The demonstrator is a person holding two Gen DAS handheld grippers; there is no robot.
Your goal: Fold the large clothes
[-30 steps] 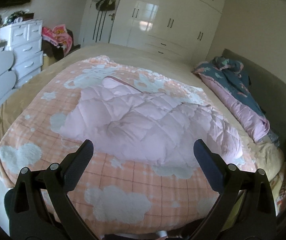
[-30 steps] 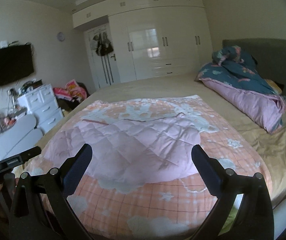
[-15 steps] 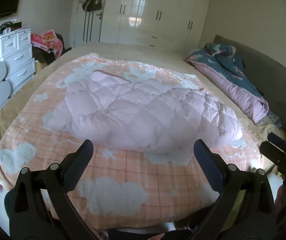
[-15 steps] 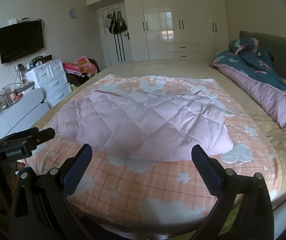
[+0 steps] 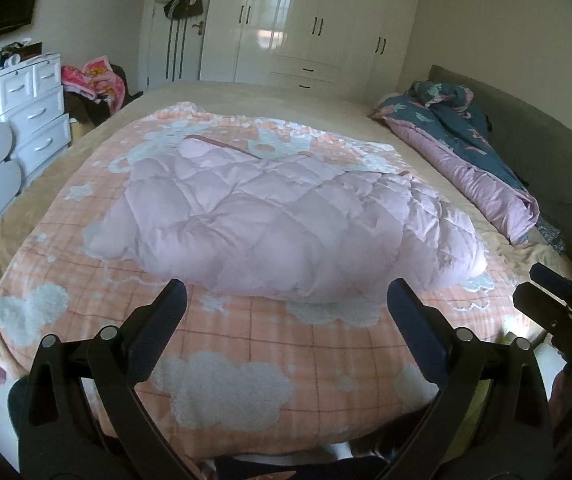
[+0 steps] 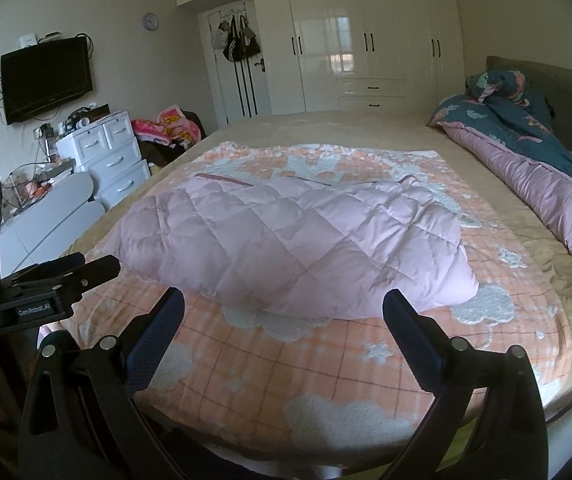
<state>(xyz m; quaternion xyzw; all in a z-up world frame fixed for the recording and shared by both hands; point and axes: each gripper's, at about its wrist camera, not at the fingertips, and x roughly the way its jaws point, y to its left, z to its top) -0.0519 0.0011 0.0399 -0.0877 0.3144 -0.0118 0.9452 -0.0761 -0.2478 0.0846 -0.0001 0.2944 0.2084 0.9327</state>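
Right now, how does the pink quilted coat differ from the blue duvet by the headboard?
The pink quilted coat lies spread fairly flat mid-bed on the orange blanket; the blue duvet is bunched in a heap along the headboard. The coat is plain pink; the duvet is patterned, with a purple underside. Both are padded.

A pink quilted down coat [image 6: 289, 248] lies spread flat on an orange checked blanket with white clouds [image 6: 325, 364], toward the blanket's near edge, on a wide bed [image 6: 325, 128]. The right gripper [image 6: 284, 312] hangs over that near edge, its jaws wide apart and holding nothing. The left gripper [image 6: 86, 268] juts in at the left, apart from the coat. A rolled teal and purple duvet [image 6: 525, 160] lies along the bed's right side.
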